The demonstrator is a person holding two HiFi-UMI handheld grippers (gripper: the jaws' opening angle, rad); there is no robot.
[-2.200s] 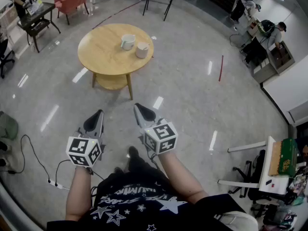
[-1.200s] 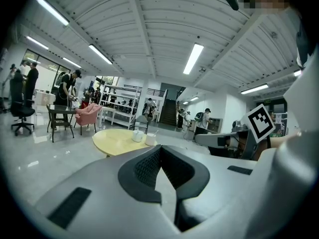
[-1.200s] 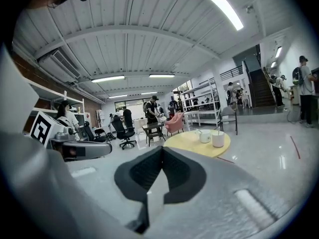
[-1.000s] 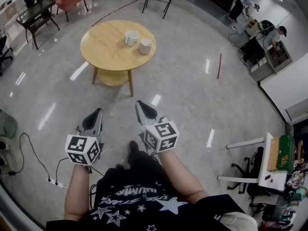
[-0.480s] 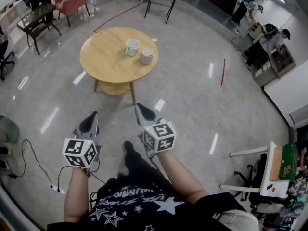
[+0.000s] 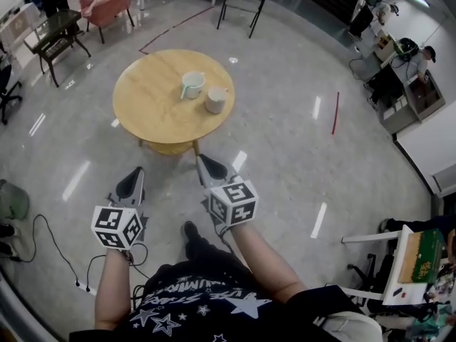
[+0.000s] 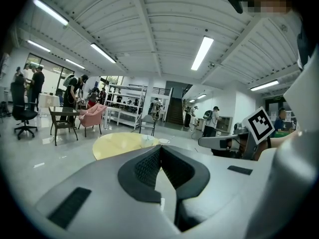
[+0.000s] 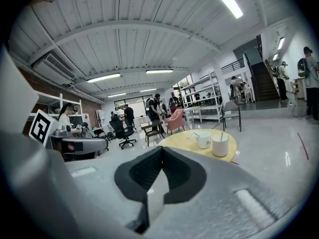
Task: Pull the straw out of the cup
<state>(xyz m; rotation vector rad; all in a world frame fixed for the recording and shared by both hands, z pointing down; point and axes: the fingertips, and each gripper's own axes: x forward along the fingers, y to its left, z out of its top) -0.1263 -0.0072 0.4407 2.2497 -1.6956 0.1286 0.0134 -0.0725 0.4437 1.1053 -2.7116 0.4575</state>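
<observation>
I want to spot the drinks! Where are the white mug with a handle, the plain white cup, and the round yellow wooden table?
white mug with a handle [image 6: 193, 85]: head view, its body.
plain white cup [image 6: 215, 100]: head view, its body.
round yellow wooden table [image 6: 149, 109]: head view, bare tabletop.

Black shirt [image 6: 194, 299], white stars

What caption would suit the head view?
Left tool and right tool, both shut, face a round table bearing mug and cup.

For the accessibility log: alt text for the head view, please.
A person holds the left gripper and right gripper, both shut and empty, above a grey floor, short of a round wooden table bearing a mug and a cup.
</observation>
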